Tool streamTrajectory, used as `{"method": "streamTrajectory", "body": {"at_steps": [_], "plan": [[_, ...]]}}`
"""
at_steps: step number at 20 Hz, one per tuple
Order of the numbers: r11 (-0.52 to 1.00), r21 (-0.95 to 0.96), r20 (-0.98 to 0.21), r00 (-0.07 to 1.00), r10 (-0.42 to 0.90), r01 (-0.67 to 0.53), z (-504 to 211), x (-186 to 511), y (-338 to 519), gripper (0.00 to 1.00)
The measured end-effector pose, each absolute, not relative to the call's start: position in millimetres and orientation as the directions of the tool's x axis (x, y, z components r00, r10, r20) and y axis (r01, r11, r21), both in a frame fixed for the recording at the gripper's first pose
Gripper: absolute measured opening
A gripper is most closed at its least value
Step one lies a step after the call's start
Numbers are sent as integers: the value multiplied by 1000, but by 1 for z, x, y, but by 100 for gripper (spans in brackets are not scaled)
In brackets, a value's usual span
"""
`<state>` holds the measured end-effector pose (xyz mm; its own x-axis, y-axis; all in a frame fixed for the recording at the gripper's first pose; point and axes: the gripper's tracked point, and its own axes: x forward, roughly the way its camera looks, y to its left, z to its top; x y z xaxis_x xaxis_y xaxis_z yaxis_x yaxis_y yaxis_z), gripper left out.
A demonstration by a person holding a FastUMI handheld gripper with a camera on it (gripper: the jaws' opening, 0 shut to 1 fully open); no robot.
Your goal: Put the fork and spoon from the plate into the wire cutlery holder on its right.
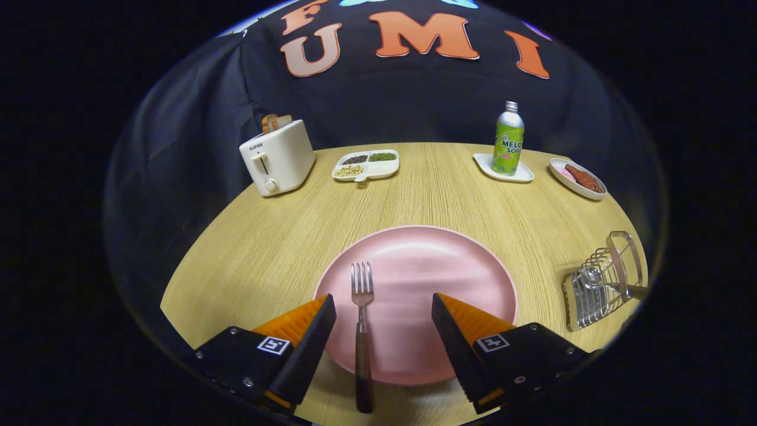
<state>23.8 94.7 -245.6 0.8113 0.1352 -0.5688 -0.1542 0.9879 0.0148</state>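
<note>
The tool (383, 310) stands wide open above the near part of one pink plate (449, 266), its two fingers spread well apart and gripping nothing. One fork (361, 331) lies between the fingers, closer to the left one, with its tines pointing away from the tool and resting on the plate while its dark handle runs back over the plate's near rim onto the wooden worktop (278, 236). Neither finger touches the fork.

Off to the right of the tool, apart from the plate, sits one wire cutlery holder (600, 287). One spoon (591, 278) already rests in it, its bowl showing among the wires and its handle sticking out to the right.

Beyond the fingers, at the far side of the worktop, stand five more things. One white toaster (278, 157) is far ahead on the left, with a slice of bread standing up out of its slot. One divided white dish (366, 165) with three kinds of beans or grains is straight ahead. One green bottle (508, 139) stands upright on one small white tray (504, 168) ahead to the right. One oval white dish (578, 177) holding reddish food lies just right of that.
</note>
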Motion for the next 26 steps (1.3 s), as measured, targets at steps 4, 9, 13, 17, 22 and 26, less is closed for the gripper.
{"method": "streamTrajectory", "body": {"at_steps": [4,9,13,17,22,26], "plan": [[984,-1,-600,787,140,-176,-258,22,99,83],[979,-44,-644,755,124,-198,-272,16,103,45],[983,-55,-675,732,94,-177,-271,13,100,7],[986,15,-700,703,130,-167,-260,5,103,5],[983,-2,-695,707,131,-185,-230,0,87,5],[985,31,-702,698,142,-169,-202,-6,69,5]]}}
